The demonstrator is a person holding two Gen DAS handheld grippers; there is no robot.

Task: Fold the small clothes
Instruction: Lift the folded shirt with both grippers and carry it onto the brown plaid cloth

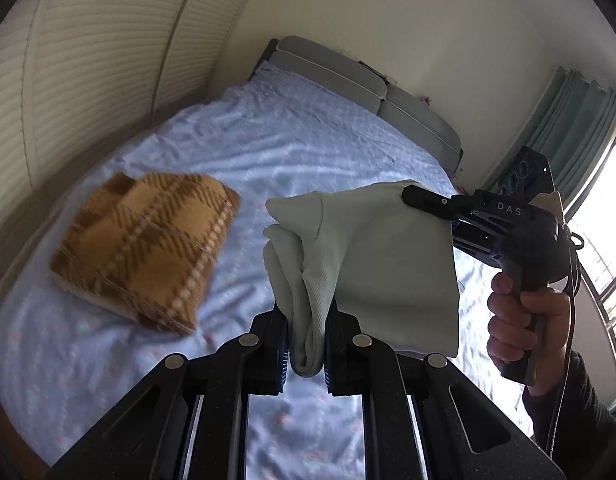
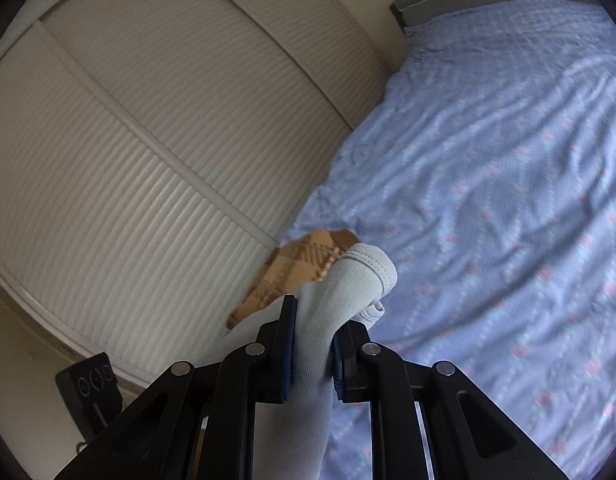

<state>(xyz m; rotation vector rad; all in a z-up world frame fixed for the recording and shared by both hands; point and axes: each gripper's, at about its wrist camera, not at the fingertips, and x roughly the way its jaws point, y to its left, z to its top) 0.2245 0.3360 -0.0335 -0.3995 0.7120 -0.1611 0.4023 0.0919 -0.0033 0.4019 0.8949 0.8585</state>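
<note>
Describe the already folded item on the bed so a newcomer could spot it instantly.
Start at the bed with its pale blue flowered sheet, then look along the side nearest the ribbed cream wardrobe doors. There lies the folded cloth, a thick flat bundle. It alone is orange-brown plaid; the only other garment is plain pale grey-green and held up by both grippers.

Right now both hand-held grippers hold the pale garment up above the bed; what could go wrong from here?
1. The left hand-held gripper pinches a thick bunched wad of the pale garment; layers may slip out unevenly.
2. The right hand-held gripper clamps near the hemmed edge only, so a pull could free it.
3. The folded plaid cloth lies close on the bed; lowering the garment carelessly could disturb it.
</note>
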